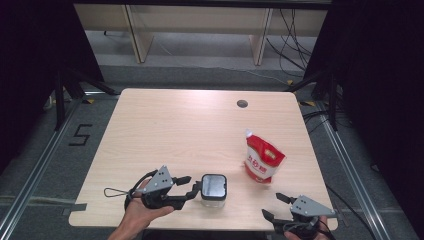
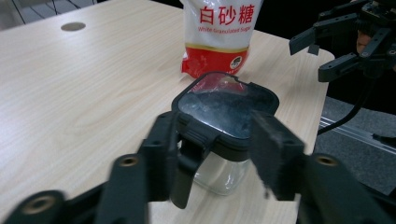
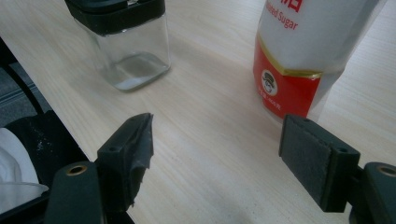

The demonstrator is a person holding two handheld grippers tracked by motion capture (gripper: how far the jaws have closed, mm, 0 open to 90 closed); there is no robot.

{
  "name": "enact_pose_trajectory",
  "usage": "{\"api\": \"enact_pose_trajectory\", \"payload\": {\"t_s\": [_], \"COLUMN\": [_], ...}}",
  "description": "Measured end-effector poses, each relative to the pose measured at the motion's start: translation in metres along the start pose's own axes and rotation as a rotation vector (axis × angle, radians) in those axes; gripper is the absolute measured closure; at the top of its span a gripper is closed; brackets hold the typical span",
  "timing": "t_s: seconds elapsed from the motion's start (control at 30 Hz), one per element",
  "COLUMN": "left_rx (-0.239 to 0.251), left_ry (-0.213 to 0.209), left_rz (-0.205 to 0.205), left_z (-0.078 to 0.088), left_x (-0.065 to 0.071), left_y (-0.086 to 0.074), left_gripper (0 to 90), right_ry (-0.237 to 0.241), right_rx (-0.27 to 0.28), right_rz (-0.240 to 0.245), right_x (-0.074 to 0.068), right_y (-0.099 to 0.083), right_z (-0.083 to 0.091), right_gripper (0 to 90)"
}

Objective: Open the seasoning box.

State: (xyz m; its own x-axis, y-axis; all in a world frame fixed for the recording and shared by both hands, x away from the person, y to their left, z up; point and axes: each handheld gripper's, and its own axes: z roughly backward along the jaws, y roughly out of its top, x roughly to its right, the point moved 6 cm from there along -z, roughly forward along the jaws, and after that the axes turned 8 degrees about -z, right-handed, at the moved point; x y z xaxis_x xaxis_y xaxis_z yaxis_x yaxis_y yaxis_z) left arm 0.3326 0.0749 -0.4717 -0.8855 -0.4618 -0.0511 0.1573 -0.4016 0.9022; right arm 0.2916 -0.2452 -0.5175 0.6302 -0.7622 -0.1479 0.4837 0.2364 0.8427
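Left gripper (image 2: pixel 215 154) has its jaws around the black lid of the glass jar (image 1: pixel 214 189); both pads look pressed to the lid's sides, so I read it as gripping the jar at the lid. The jar stands upright near the table's (image 1: pixel 165 130) front edge, a little right of the middle. The right gripper (image 3: pixel 217 158) hovers open over the front right corner with nothing between its jaws, facing the sugar pouch (image 1: pixel 262 159), which stands behind and to the right of the jar, apart from it.

Risks, as I judge them:
- The hold is on the lid only, and a lift could pop it off the jar.
- The jar is close to the front edge, so a shove could send it off.
- A quick right approach could topple the pouch.
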Motion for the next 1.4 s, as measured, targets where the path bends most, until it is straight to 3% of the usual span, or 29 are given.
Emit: {"api": "enact_pose_trajectory", "payload": {"t_s": [0.07, 0.1, 0.13, 0.2, 0.27, 0.33, 0.47, 0.57, 0.6, 0.73, 0.8, 0.83, 0.87, 0.97, 1.0, 1.17, 1.2, 1.27, 1.4], "left_rx": [0.012, 0.017, 0.019, 0.023, 0.013, 0.009, 0.009, -0.004, -0.009, -0.024, -0.016, -0.013, -0.013, -0.027, -0.023, -0.020, -0.018, -0.018, -0.015], "left_ry": [0.010, 0.007, 0.008, 0.007, 0.028, 0.032, 0.022, 0.031, 0.041, 0.047, 0.044, 0.045, 0.048, 0.045, 0.047, 0.043, 0.043, 0.045, 0.043], "left_rz": [0.004, -0.018, -0.021, -0.034, -0.020, -0.038, -0.034, -0.049, -0.029, -0.061, -0.053, -0.043, -0.048, -0.073, -0.062, -0.051, -0.056, -0.056, -0.059], "left_z": [-0.001, -0.001, -0.003, -0.004, -0.005, -0.007, -0.013, -0.016, -0.016, -0.017, -0.019, -0.019, -0.019, -0.018, -0.018, -0.017, -0.017, -0.018, -0.017], "left_x": [0.001, 0.000, 0.000, -0.001, 0.000, -0.001, -0.002, -0.004, -0.004, -0.007, -0.006, -0.005, -0.005, -0.006, -0.006, -0.008, -0.007, -0.007, -0.007], "left_y": [0.001, 0.002, 0.003, 0.003, 0.002, 0.002, 0.002, 0.000, -0.001, -0.003, -0.003, -0.004, -0.004, -0.005, -0.005, -0.006, -0.006, -0.006, -0.006], "left_gripper": [56.7, 65.3, 67.8, 69.6, 74.2, 79.5, 84.0, 85.7, 85.7, 86.3, 86.3, 86.4, 86.4, 86.4, 85.9, 85.3, 85.3, 85.4, 85.5], "right_ry": [-0.004, -0.004, -0.007, 0.000, -0.003, 0.006, 0.021, 0.024, 0.024, 0.030, 0.022, 0.044, 0.043, 0.033, 0.040, 0.074, 0.070, 0.088, 0.114], "right_rx": [-0.001, -0.002, 0.005, -0.009, 0.002, 0.007, 0.016, 0.042, 0.042, 0.040, 0.043, 0.027, 0.053, 0.041, 0.062, 0.069, 0.060, 0.061, 0.045], "right_rz": [-0.001, 0.017, 0.026, 0.010, 0.027, 0.037, 0.037, 0.049, 0.049, 0.064, 0.072, 0.060, 0.082, 0.079, 0.123, 0.135, 0.114, 0.149, 0.158], "right_x": [0.000, -0.001, -0.001, -0.003, -0.003, -0.005, -0.010, -0.013, -0.013, -0.017, -0.018, -0.021, -0.022, -0.028, -0.030, -0.041, -0.045, -0.047, -0.053], "right_y": [0.000, 0.001, 0.001, 0.000, 0.002, 0.004, 0.007, 0.011, 0.011, 0.014, 0.016, 0.015, 0.018, 0.019, 0.024, 0.029, 0.029, 0.032, 0.034], "right_z": [0.000, -0.001, -0.002, -0.002, -0.003, -0.006, -0.009, -0.012, -0.012, -0.015, -0.017, -0.018, -0.020, -0.022, -0.027, -0.035, -0.037, -0.044, -0.055], "right_gripper": [28.0, 28.5, 28.6, 28.6, 28.9, 29.9, 34.9, 41.2, 41.2, 44.6, 47.1, 48.3, 50.6, 56.2, 61.1, 71.8, 74.5, 78.6, 83.1]}}
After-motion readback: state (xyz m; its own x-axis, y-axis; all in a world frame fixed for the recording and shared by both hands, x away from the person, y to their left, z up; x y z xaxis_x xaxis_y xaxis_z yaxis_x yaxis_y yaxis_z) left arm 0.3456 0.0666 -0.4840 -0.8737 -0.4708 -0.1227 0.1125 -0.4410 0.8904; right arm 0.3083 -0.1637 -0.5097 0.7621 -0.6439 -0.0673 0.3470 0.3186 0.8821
